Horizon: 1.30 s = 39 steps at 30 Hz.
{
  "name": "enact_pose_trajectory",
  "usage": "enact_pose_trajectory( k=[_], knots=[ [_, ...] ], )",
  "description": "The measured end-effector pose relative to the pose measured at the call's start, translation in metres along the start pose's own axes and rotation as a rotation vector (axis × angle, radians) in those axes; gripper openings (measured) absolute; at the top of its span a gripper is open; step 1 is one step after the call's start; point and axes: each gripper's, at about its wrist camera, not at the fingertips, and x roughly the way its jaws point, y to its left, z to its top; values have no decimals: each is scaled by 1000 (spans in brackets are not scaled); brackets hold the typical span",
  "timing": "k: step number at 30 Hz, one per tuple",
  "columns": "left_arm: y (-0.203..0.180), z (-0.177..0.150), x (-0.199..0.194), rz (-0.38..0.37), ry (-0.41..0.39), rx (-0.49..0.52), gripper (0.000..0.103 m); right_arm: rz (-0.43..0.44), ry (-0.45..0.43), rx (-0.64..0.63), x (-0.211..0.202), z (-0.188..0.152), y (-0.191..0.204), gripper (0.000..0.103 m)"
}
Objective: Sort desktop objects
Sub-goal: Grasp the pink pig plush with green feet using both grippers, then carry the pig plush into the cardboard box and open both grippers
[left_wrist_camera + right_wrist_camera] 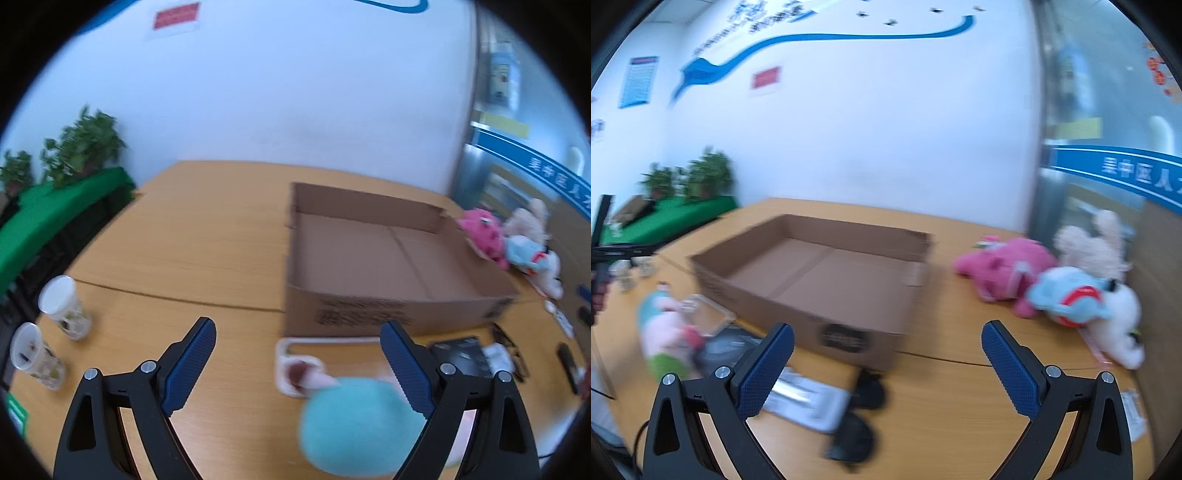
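We hold both tools, left tool (297,360) and right tool (888,363), spread wide and empty above the table (207,254), ready to fill the bare cardboard box (373,254).

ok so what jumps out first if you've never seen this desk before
The big open cardboard box in the middle of the wooden table, apparently with nothing in it. To its right lies a heap of plush toys, a pink one in front; nearer the left gripper, its fingers spread open, sits a teal plush.
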Motion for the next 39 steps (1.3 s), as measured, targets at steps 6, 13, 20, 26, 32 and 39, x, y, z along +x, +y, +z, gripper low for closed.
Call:
enact_pose_trajectory(
  k=[6, 13, 20, 26, 32, 39],
  knots=[
    [-2, -30, 37, -183, 191, -91, 91, 348, 159, -77, 35, -14, 105, 103],
    [25, -50, 53, -319, 227, -202, 91, 500, 309, -215, 74, -43, 217, 103],
    [41, -53, 45, -317, 216, -206, 92, 709, 447, -206, 92, -66, 262, 101],
    [24, -59, 48, -368, 229, -127, 91, 619, 457, -106, 97, -80, 252, 86],
    [4, -56, 43, -350, 238, -56, 87, 573, 459, -149, 85, -93, 265, 70],
    [-35, -10, 11, -419, 83, 79, 81, 602, 454, -73, 82, -76, 255, 64]
  ],
)
